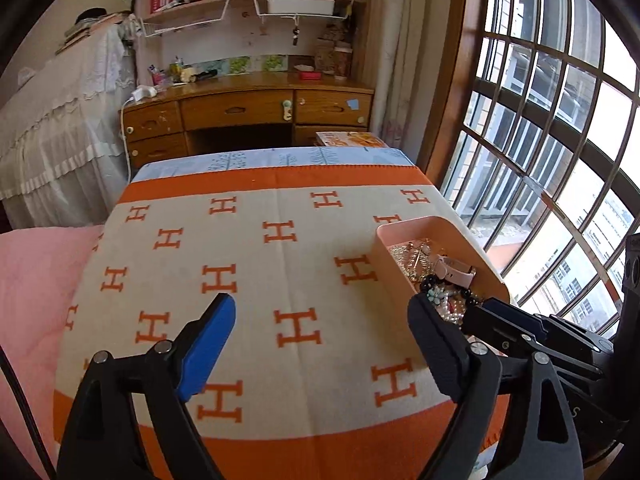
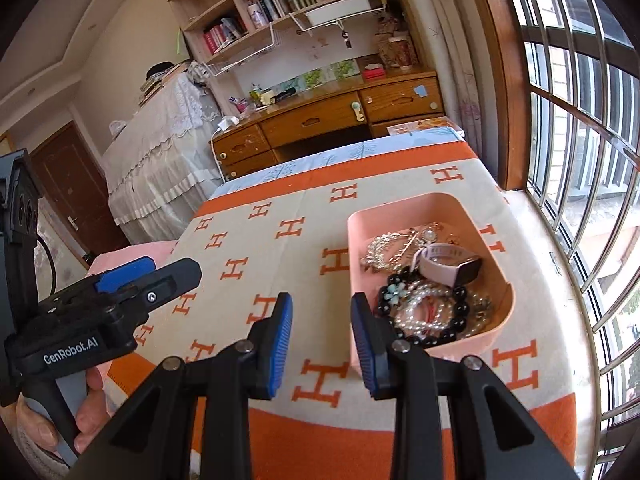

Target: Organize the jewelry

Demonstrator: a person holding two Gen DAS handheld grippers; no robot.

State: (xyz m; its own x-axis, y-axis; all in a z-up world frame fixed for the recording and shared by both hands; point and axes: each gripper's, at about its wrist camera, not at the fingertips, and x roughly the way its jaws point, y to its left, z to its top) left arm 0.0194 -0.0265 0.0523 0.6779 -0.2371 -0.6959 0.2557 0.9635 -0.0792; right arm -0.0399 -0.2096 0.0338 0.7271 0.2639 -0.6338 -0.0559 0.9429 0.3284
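Already the tray (image 2: 430, 204) brims with tangled jewelry (image 2: 424, 300): beads, pearls, a watch (image 2: 448, 266). It sits on the blanket (image 2: 256, 248) close to the window-side edge. Snagging is the risk: lifting one strand could drag others out, or tip the light tray toward that edge. The right gripper (image 2: 322, 336), jaws partly apart and empty, hangs just left of the tray; its right finger may brush the wall, hard to tell. The left gripper (image 1: 322, 340), jaws wide and empty, stands further left. Left of the tray lies open blanket.
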